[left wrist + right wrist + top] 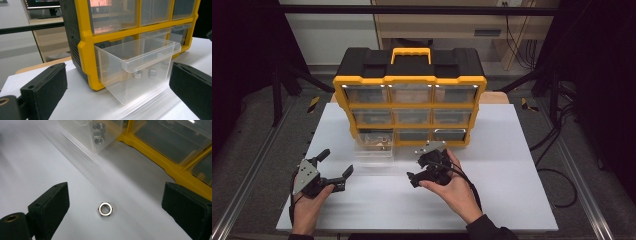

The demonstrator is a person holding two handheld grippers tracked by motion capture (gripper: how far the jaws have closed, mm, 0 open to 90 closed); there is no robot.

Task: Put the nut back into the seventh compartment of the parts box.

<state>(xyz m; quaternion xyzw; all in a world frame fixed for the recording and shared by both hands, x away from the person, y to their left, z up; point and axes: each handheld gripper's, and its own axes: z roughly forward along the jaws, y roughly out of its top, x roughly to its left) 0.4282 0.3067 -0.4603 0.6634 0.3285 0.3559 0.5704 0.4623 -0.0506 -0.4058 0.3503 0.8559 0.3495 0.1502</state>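
Note:
A yellow and black drawer cabinet [409,80] stands at the back of the white table. Its bottom-left clear drawer [373,144] is pulled out, and several steel nuts [145,73] lie inside the drawer [140,65]. A single steel hex nut [105,209] lies flat on the table. My right gripper [118,207] is open, with its jaws on either side of that nut and apart from it. In front of the drawer and aimed at it, my left gripper [118,92] is open and holds nothing. From above, the left gripper [337,162] is at front left and the right gripper [418,169] near the middle.
The white table top [512,190] has free room at the right and front. The cabinet's other drawers [412,116] are closed. Metal frame rails [242,190] run along both sides of the table, and cables [557,170] lie on the floor at right.

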